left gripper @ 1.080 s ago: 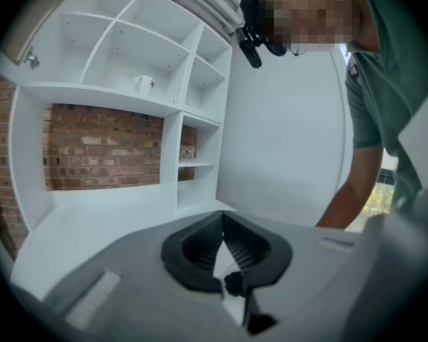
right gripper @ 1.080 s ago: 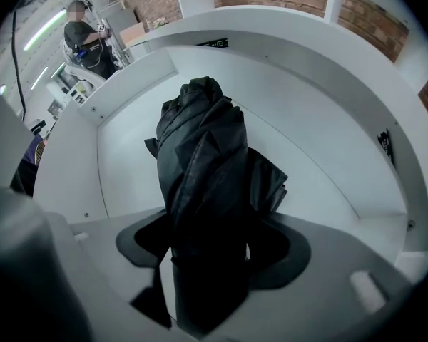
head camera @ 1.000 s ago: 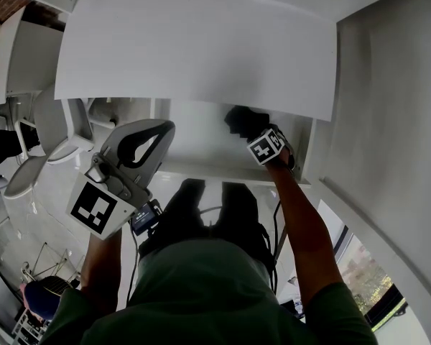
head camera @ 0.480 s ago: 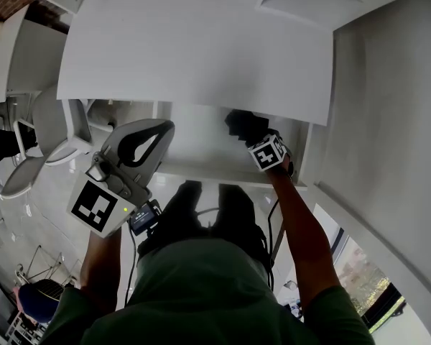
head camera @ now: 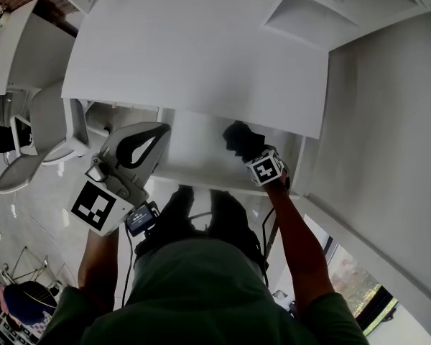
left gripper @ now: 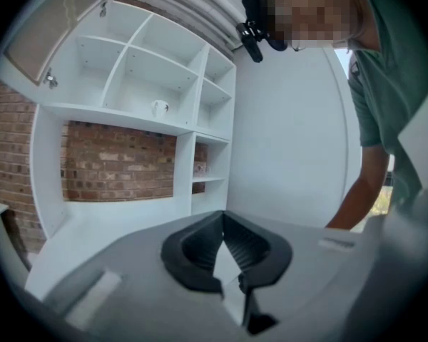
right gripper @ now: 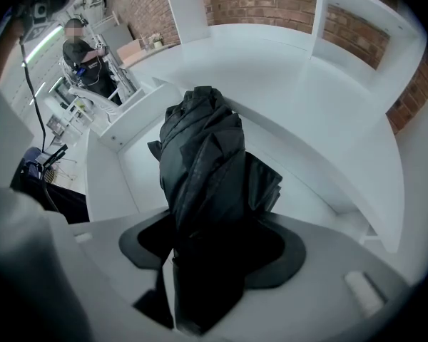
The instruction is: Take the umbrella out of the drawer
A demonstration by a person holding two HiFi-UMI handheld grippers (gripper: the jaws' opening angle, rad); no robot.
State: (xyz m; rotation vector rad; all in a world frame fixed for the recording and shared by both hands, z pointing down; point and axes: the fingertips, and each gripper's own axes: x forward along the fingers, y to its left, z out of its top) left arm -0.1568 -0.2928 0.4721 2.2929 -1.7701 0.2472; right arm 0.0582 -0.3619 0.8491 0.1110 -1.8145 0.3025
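Lifted higher than a second ago, one black umbrella (right gripper: 203, 162) hangs over the single drawer's (head camera: 192, 141) right end, right tongs (head camera: 248, 154) just tightened around it; left tongs (left gripper: 223, 225) closed, empty.

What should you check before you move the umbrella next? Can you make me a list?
1. Grip on the umbrella: ok. The right gripper has just been closing its jaws and clamps it.
2. Drawer open: ok.
3. Umbrella fully out of the drawer: cannot tell; it hangs over the open drawer.
4. Left gripper out of the way: ok. It is shut, empty and off to the drawer's side.
5. Cloth tidy: not ok; loose folds stick out.
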